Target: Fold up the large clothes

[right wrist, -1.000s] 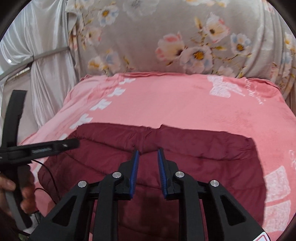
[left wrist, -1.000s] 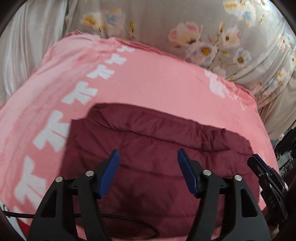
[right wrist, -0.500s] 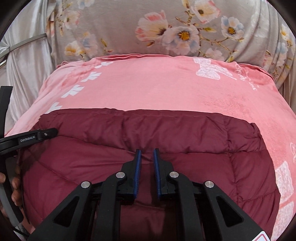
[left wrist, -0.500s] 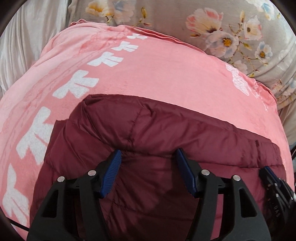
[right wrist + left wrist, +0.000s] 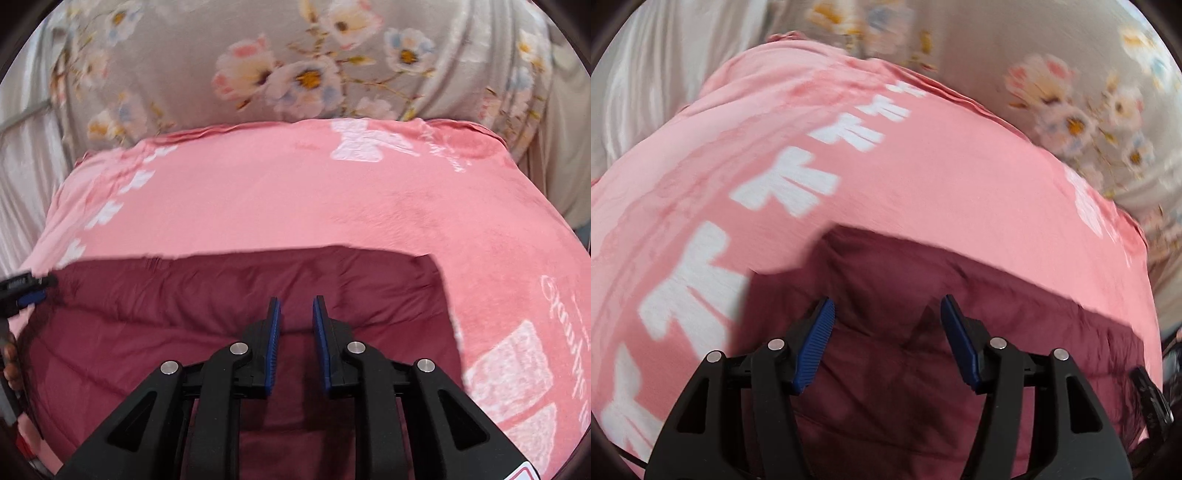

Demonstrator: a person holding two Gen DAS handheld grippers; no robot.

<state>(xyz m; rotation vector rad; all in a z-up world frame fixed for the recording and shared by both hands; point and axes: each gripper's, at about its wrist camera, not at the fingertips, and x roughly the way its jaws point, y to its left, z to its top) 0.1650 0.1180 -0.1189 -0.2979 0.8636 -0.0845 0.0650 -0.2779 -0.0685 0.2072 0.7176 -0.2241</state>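
A dark red quilted jacket (image 5: pixel 960 332) lies folded flat on a pink blanket (image 5: pixel 923 177); it also shows in the right wrist view (image 5: pixel 221 295). My left gripper (image 5: pixel 886 314) hangs over the jacket's left part, jaws wide apart and empty. My right gripper (image 5: pixel 295 314) is above the jacket's middle, jaws a narrow gap apart with nothing between them. The left gripper's tip shows at the left edge of the right wrist view (image 5: pixel 26 288). The left wrist view is blurred.
The pink blanket (image 5: pixel 332 203) with white bow prints covers the bed around the jacket. A grey floral cloth (image 5: pixel 295 66) hangs behind the bed. A pale curtain (image 5: pixel 646 74) is at the left.
Both grippers have lifted back from the jacket's folded far edge. The right gripper's jaws have opened a little. The jacket now lies lower in both views.
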